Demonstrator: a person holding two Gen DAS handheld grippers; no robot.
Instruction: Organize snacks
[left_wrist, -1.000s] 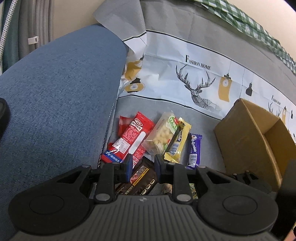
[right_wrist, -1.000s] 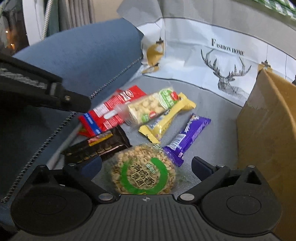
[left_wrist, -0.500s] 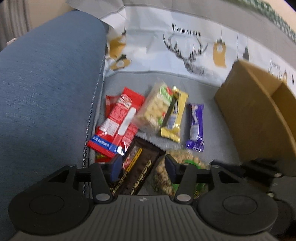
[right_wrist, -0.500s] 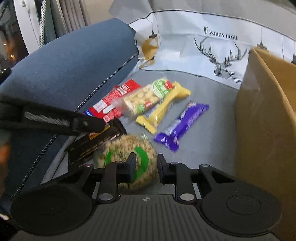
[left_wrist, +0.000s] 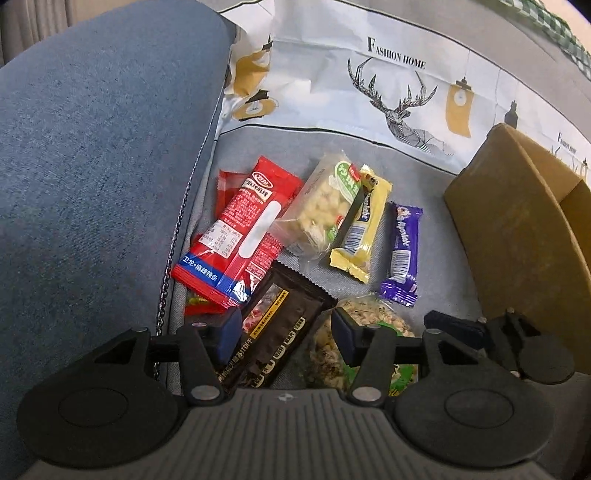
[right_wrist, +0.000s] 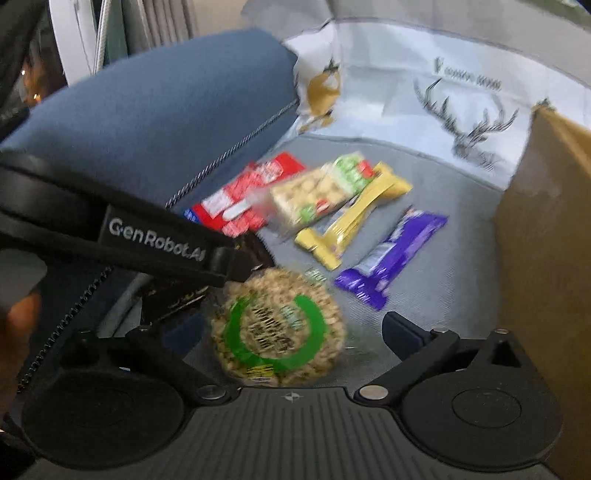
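Several snacks lie on the grey sofa seat: a red packet (left_wrist: 243, 229), a clear cracker pack (left_wrist: 325, 206), a yellow bar (left_wrist: 362, 225), a purple bar (left_wrist: 402, 251), a dark brown packet (left_wrist: 280, 328) and a round peanut cake with a green ring (right_wrist: 277, 328). My left gripper (left_wrist: 284, 332) is open, its fingers on either side of the brown packet just above it. My right gripper (right_wrist: 291, 332) is open wide around the round peanut cake, which lies on the seat. The left gripper's body shows in the right wrist view (right_wrist: 155, 240).
A cardboard box (left_wrist: 517, 236) stands open on the seat at the right. The blue sofa armrest (left_wrist: 92, 166) rises at the left, close to the snacks. A white deer-print cover (left_wrist: 388, 85) hangs over the backrest behind.
My left gripper opened wider and dropped over the brown packet. My right gripper, nearly closed half a second ago, opened wide again around the peanut cake.
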